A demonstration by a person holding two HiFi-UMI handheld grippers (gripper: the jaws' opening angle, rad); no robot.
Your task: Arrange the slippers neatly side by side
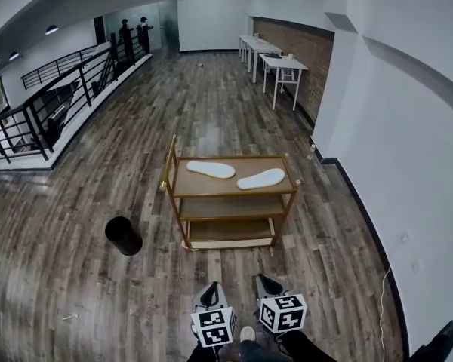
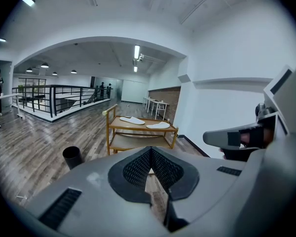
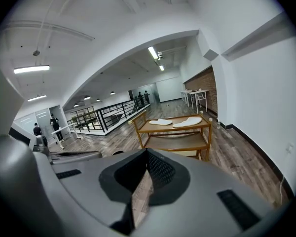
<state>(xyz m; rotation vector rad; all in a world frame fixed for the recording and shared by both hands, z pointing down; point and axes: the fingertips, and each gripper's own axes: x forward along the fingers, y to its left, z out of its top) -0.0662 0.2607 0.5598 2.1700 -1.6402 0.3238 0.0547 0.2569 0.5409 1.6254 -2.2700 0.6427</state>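
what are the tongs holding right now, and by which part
Nothing. The left tongs and right tongs are both shut and empty, well short of the slippers on the cart.

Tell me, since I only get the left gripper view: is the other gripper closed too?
Observer: Yes. The right gripper view shows the right gripper shut, with nothing between its jaws.
Operator: How do the slippers look from above?
Observer: In the head view the farther slipper and the nearer slipper form a shallow V, not parallel.
Operator: Anything below the cart's second shelf?
Observer: The cart has a third, lowest shelf near the floor.
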